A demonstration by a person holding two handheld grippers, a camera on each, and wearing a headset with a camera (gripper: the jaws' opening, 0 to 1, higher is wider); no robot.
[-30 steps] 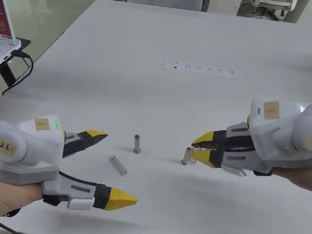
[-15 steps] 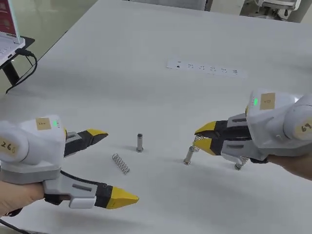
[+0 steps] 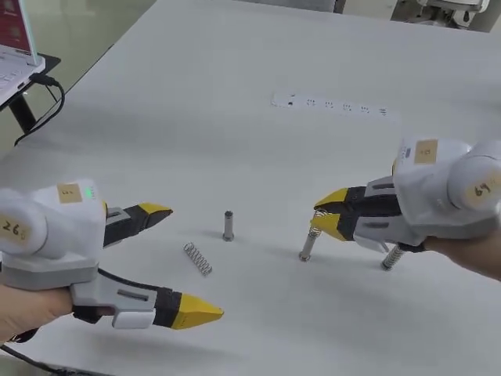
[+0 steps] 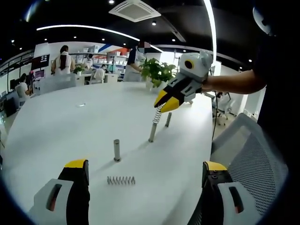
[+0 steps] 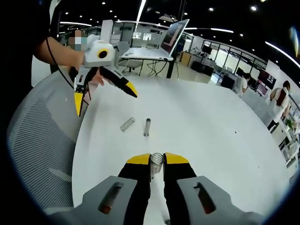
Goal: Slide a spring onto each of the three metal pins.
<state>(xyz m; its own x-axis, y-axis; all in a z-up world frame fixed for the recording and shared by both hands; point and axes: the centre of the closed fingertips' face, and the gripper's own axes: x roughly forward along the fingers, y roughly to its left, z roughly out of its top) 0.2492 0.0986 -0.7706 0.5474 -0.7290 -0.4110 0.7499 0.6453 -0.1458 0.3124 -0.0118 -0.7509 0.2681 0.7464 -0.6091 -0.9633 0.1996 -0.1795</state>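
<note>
My right gripper (image 3: 325, 215) is shut on a small spring (image 3: 315, 228), whose lower end meets the top of the middle pin (image 3: 306, 247). The spring (image 5: 156, 160) is pinched between the yellow tips of that gripper (image 5: 156, 158). In the left gripper view the spring (image 4: 158, 112) hangs above the pin (image 4: 153, 132). A bare pin (image 3: 228, 225) stands upright to the left. A loose spring (image 3: 198, 258) lies on the table between the wide-open jaws of my left gripper (image 3: 182, 262). Another pin wearing a spring (image 3: 391, 257) stands under the right gripper's body.
A white power strip (image 3: 333, 106) lies further back on the white table (image 3: 235, 141). A laptop (image 3: 12, 47) and a black cable (image 3: 47, 94) sit off the table's left edge. A mesh chair (image 4: 255, 154) stands close by.
My right gripper has risen a little with its spring, from beside the middle pin to its top. The pin with a spring has come into sight under it. The left gripper holds still.
</note>
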